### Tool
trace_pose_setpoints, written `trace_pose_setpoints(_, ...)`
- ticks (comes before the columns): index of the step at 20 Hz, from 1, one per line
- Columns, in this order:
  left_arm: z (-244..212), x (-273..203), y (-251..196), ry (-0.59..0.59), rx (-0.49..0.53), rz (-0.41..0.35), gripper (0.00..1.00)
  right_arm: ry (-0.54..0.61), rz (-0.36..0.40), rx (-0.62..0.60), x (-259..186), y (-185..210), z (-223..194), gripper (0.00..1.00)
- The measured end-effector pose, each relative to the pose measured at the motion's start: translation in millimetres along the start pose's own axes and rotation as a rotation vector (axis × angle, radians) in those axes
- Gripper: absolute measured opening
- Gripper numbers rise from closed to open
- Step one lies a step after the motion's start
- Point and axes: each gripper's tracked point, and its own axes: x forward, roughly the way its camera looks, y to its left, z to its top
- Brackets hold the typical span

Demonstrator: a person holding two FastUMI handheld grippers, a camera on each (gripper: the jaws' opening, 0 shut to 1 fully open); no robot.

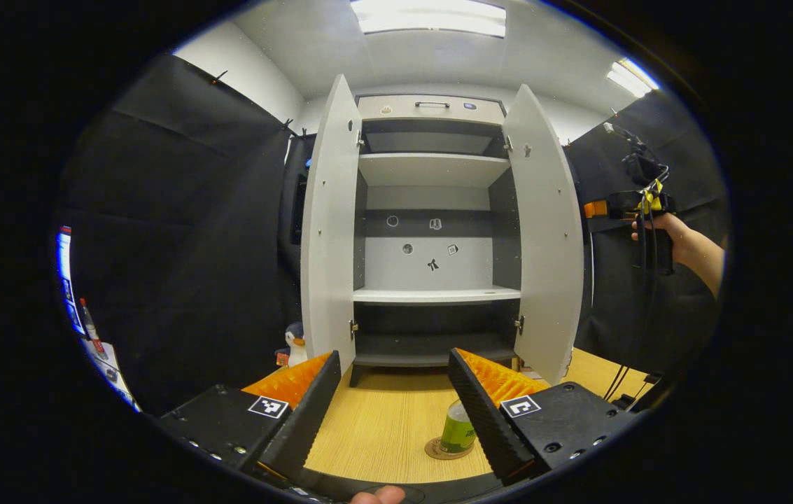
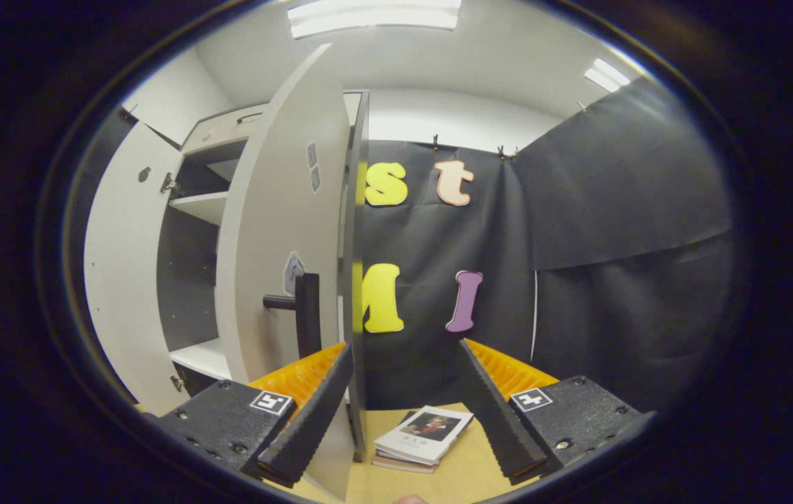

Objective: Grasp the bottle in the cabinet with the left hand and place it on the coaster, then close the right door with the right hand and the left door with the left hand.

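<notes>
**Bottle on the coaster, both doors standing open**

While the green bottle (image 1: pixel 458 427) stands upright on the round coaster (image 1: pixel 438 449) on the wooden tabletop (image 1: pixel 382 427), the cabinet (image 1: pixel 431 231) stays wide open. It looks light, stiff and smooth, so a mid-body grip would suit. The left gripper (image 1: pixel 389 413) has fingers spread, holding nothing. The right gripper (image 2: pixel 403 413), also spread and empty, faces the right door's (image 2: pixel 277 231) outer edge near its handle (image 2: pixel 302 311). The left door (image 1: pixel 330 231) has free swing room; books (image 2: pixel 424 437) lie below the right door's edge.
</notes>
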Motion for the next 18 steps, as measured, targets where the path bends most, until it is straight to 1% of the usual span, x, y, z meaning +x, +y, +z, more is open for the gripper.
trace_pose_setpoints(2, 3.5, 0.2, -3.5, -0.014, 0.018, -0.023, 0.94, -0.008, 0.023, -0.004, -2.4, 19.3, 0.7, 0.98)
trace_pose_setpoints(5, -1.0, 0.3, -3.0, 0.001, 0.023, -0.043, 0.94, -0.012, 0.079, -0.016, -0.4, 52.8, -0.6, 0.99)
trace_pose_setpoints(6, -2.7, 0.2, 0.7, 0.003, 0.019, -0.033, 0.96, -0.009, 0.100, -0.011, 0.0, 63.8, -2.9, 0.99)
trace_pose_setpoints(7, -3.5, 4.6, 5.1, 0.007, 0.015, -0.024, 0.95, -0.003, 0.116, 0.003, 1.7, 73.3, -4.4, 0.99)
trace_pose_setpoints(9, -5.1, 8.9, 9.6, 0.018, 0.011, -0.014, 0.95, 0.001, 0.142, 0.029, 5.9, 91.2, -6.9, 0.99)
trace_pose_setpoints(11, -3.7, 7.1, 12.0, 0.015, 0.014, -0.009, 0.95, 0.003, 0.185, 0.043, 11.2, 112.5, -6.3, 0.99)
trace_pose_setpoints(12, -2.6, 7.5, 14.0, 0.016, 0.017, -0.009, 0.95, 0.011, 0.212, 0.049, 15.5, 124.8, -8.3, 0.94)
trace_pose_setpoints(13, -1.9, 7.7, 16.4, 0.016, 0.021, -0.004, 0.95, 0.022, 0.236, 0.059, 20.6, 133.9, -10.1, 0.94)
trace_pose_setpoints(14, -1.7, 7.4, 18.8, 0.015, 0.024, 0.002, 0.95, 0.035, 0.254, 0.065, 25.8, 141.3, -8.9, 0.99)
trace_pose_setpoints(15, -0.4, 7.0, 20.7, 0.015, 0.027, 0.008, 0.95, 0.044, 0.260, 0.064, 29.0, 146.5, -9.1, 0.99)
trace_pose_setpoints(16, -1.3, 5.4, 22.6, 0.016, 0.030, 0.017, 0.95, 0.038, 0.266, 0.060, 28.2, 149.2, -6.5, 0.94)
trace_pose_setpoints(17, -2.1, 2.8, 24.4, 0.018, 0.030, 0.027, 0.95, 0.025, 0.273, 0.055, 25.7, 151.1, -2.1, 0.99)
trace_pose_setpoints(18, -2.3, 1.3, 26.6, 0.020, 0.025, 0.036, 0.95, 0.016, 0.274, 0.049, 21.2, 151.7, -0.3, 0.99)
